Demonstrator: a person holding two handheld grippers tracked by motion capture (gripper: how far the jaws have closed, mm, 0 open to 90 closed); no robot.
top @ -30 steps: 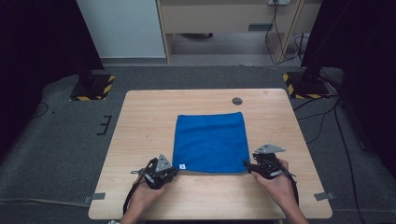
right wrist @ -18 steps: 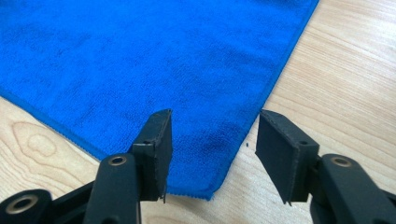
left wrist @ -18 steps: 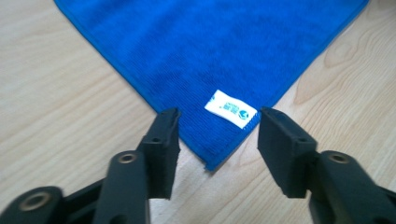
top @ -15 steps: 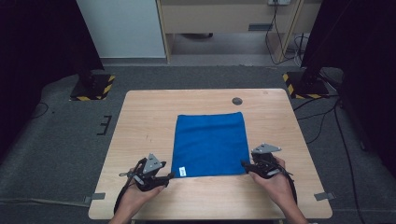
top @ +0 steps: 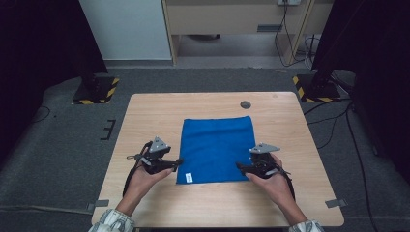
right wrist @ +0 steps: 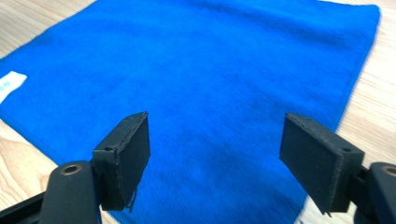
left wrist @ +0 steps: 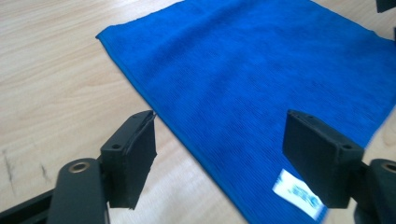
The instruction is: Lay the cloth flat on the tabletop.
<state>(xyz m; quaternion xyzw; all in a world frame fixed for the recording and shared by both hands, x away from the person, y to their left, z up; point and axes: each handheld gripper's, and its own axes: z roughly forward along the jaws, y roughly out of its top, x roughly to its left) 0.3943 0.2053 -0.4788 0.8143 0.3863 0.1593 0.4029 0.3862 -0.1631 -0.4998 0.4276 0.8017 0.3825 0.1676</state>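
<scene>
Cloth point(top: 216, 149), one, blue, lies flat and squared on the wooden surface point(top: 145, 121), near the person's edge; a single white label point(top: 189, 177) sits at its near left corner. High view: two hands, one gripper each. Left gripper point(top: 178, 162) sits just off the cloth's left edge, right gripper point(top: 239, 166) at the near right corner; they flank the near edge, which I read as stationing for a corner pick-up or a fold. One small dark disc point(top: 245, 104) is set in the surface beyond the cloth.

Left gripper view: two black jaws stand well apart, having just been opening, with nothing pinched. The cloth's point(left wrist: 261, 70) hemmed edge runs between them and the label point(left wrist: 299, 198) lies close by the right-hand jaw. Bare wood point(left wrist: 51, 84) lies beside.

Right gripper view: jaws likewise apart, just been opening, nothing clamped. Cloth point(right wrist: 201, 70) spreads beneath and ahead; label point(right wrist: 10, 83) at the far left. Pads hang above the fabric, not visibly pressing on it.
</scene>
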